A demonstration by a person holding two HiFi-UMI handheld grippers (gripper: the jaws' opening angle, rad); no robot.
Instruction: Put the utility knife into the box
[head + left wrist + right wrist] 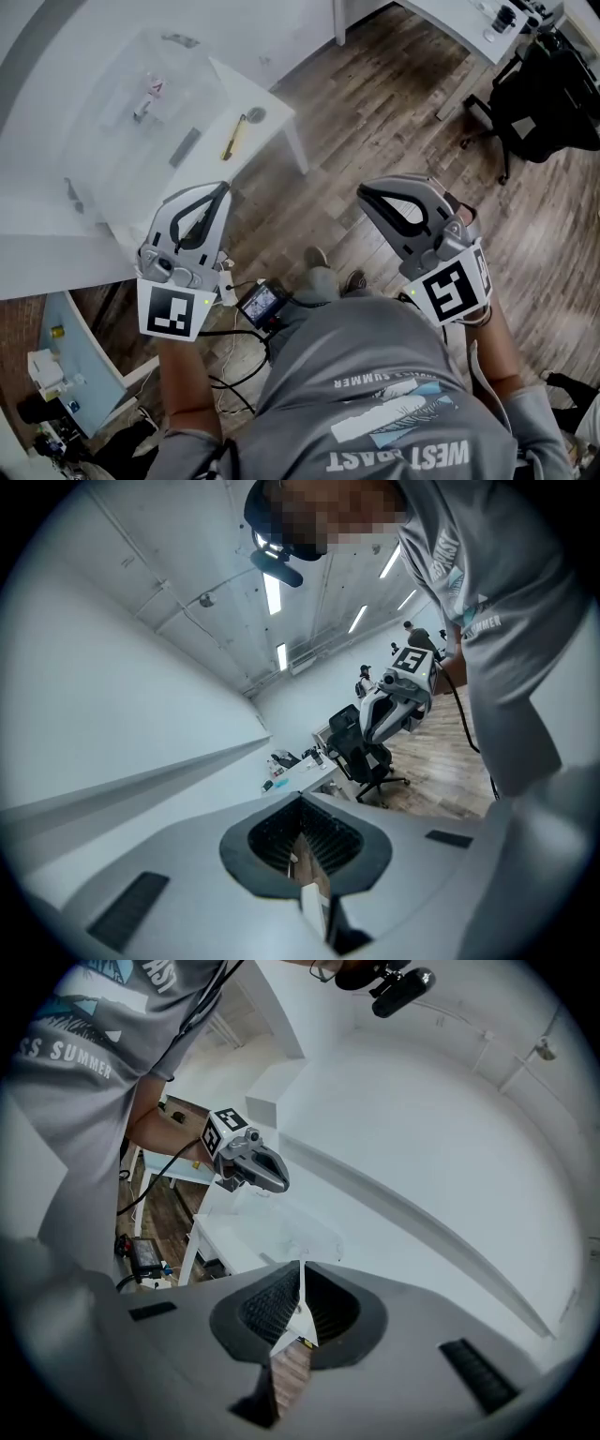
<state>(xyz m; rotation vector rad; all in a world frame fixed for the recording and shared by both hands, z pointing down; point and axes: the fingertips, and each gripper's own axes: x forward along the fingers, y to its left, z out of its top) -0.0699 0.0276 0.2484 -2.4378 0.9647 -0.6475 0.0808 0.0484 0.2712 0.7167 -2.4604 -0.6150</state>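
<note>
I held my left tongs (221, 189) and my right tongs (366, 195) out in front of me, above the wood floor (375, 112). Both pointed toward the top of the head view.

In the left gripper view the two jaws lay pressed together, with nothing between them. In the right gripper view the jaws met at the tip too, and they held nothing.

The white table (246, 89) filled the upper left of the head view. A clear box (112, 150) stood on it. The yellow knife (232, 137) lay on the table just beside the right side of the box. It was above my left tongs in the frame and apart from them.

A small round thing (255, 114) lay near the top end of the knife. A dark flat bar (185, 147) lay just left of the knife. I could not tell if the bar was in the box or under it.

A black chair (539, 103) stood at the upper right.
</note>
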